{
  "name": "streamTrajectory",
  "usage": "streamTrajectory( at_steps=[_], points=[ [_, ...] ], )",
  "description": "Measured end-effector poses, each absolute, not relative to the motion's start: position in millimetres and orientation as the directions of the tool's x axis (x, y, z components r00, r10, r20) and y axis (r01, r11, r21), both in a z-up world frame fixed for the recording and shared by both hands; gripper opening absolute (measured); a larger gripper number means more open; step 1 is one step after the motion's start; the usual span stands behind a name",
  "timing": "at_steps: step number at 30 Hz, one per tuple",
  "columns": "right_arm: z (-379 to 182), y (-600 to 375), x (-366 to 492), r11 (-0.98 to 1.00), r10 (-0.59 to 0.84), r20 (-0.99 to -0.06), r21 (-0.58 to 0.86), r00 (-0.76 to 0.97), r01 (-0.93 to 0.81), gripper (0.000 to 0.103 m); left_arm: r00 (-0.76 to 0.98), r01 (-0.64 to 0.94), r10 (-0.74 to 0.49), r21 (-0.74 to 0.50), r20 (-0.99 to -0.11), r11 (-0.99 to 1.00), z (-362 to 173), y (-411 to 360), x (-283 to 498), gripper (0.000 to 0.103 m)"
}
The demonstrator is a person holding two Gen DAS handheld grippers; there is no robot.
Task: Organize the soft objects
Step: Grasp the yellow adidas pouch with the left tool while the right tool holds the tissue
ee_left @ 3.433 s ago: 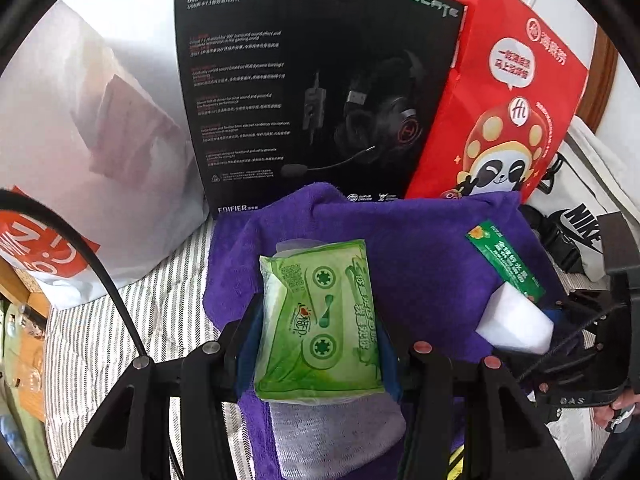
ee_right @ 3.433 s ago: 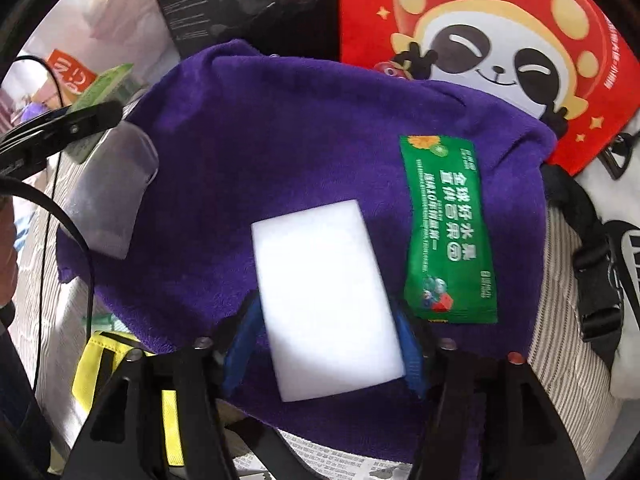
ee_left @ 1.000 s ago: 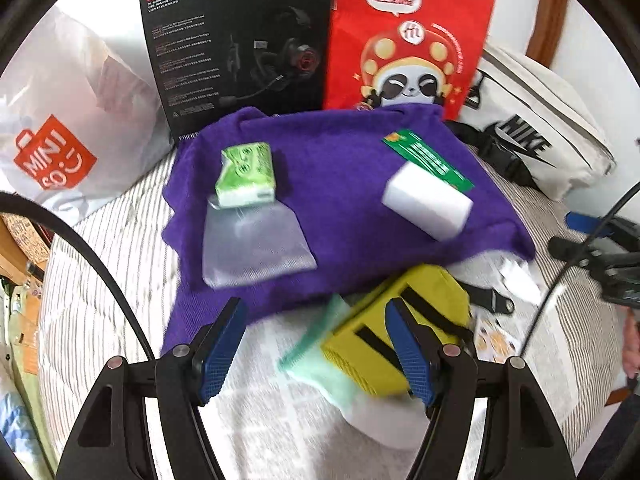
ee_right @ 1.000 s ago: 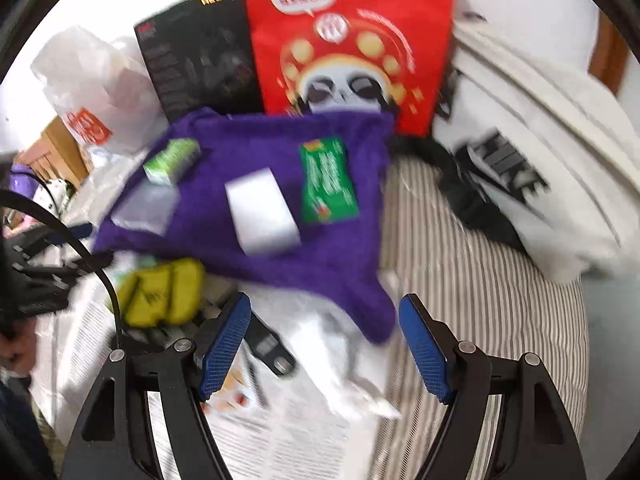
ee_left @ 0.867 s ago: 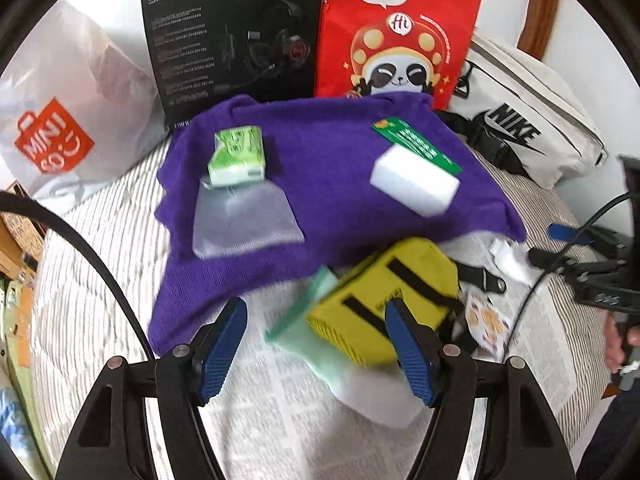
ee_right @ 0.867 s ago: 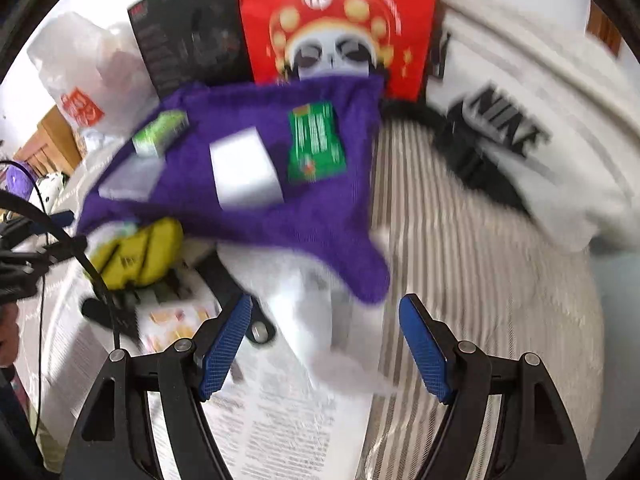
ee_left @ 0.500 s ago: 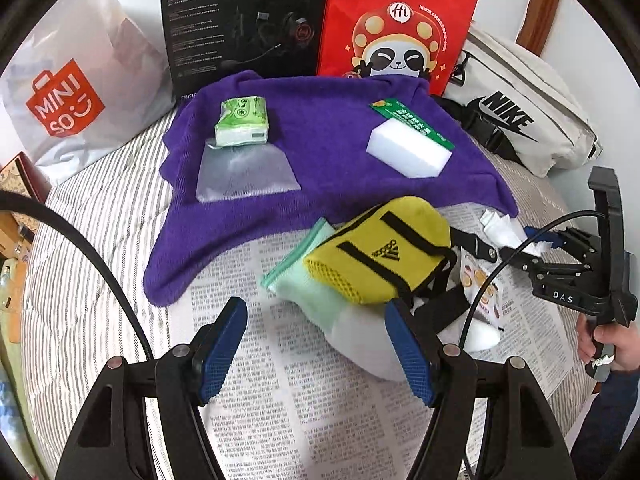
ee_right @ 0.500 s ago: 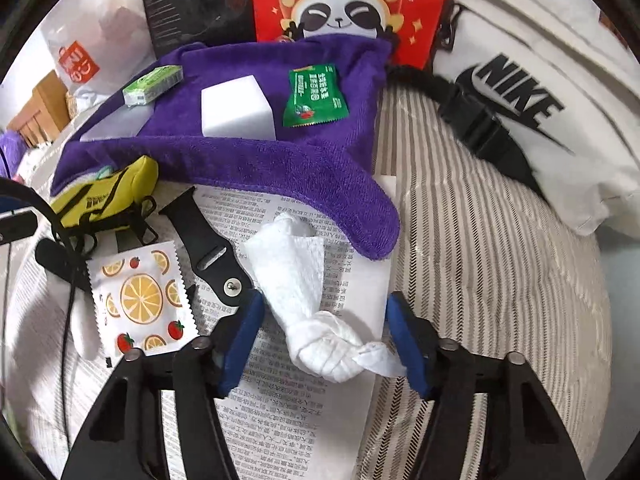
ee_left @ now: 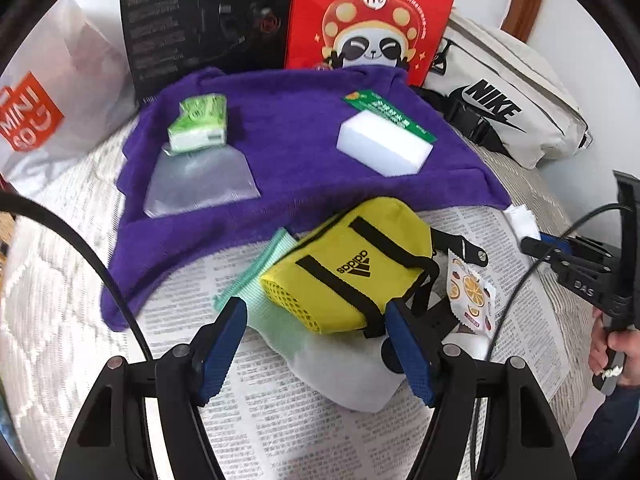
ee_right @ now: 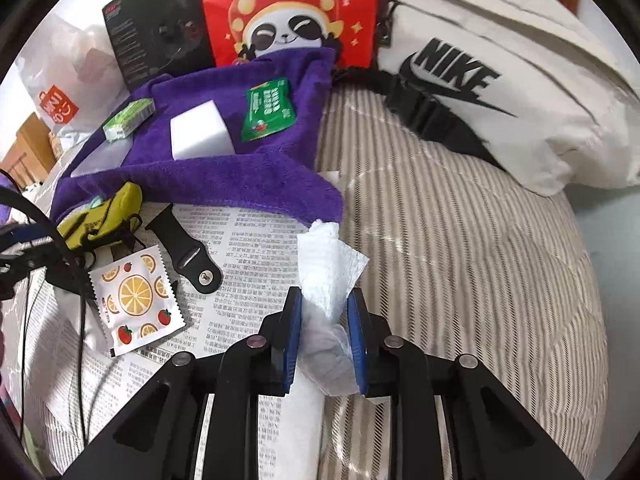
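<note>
While pinched, white tissue (ee_right: pixel 326 280) sits between right gripper (ee_right: pixel 324 334) pads.

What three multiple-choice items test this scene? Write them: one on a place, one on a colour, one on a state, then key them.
1. The white sponge block rests on:
A. newspaper
B. purple towel
C. the Nike bag

2. The Adidas pouch is:
A. yellow
B. red
C. white

3. The right gripper is:
A. open, empty
B. shut on crumpled tissue
C. out of view

Answers: 1 B, purple cloth surrounds the block. 2 A, yellow fabric with black straps. 3 B, both pads press the tissue's sides.
</note>
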State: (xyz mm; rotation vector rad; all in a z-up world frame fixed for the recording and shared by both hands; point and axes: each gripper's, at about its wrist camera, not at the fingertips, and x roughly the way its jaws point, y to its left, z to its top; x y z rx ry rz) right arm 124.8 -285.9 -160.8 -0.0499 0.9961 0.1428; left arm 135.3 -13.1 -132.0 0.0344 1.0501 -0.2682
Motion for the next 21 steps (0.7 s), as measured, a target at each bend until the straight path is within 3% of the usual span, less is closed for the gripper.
streamTrajectory(
  at_steps=[4,10,12,15,19,21],
  points=[
    [-146,-282,114,0.986,0.121,-0.821,0.035,0.557,-0.162,0.023,0.436,0.236,-0.264,-0.174,-0.86,0.956,-143,-11,142,0.077],
    [-153,-264,114,0.974,0.19,-0.83,0.093,0.525,-0.207,0.023,0.419,0.196,-0.319,-0.258,-0.85,0.946,-154,-10,158,0.075],
    [-159,-259,114,0.972,0.199,-0.838,0.102,0.508,-0.213,0.023,0.422,0.18,-0.33,-0.279,-0.844,0.943,-156,-9,163,0.048],
    [-162,-258,113,0.971,0.205,-0.84,0.11,0.502,-0.213,0.023,0.438,0.171,-0.338,-0.292,-0.833,0.941,-156,-8,166,0.041],
    [-163,-260,112,0.97,0.214,-0.841,0.124,0.497,-0.208,0.023,0.463,0.2,-0.337,-0.274,-0.82,0.941,-150,-7,162,0.042],
    [-165,-260,114,0.969,0.223,-0.842,0.134,0.491,-0.21,0.023,0.449,0.223,-0.331,-0.255,-0.83,0.941,-150,-12,162,0.047]
  ],
)
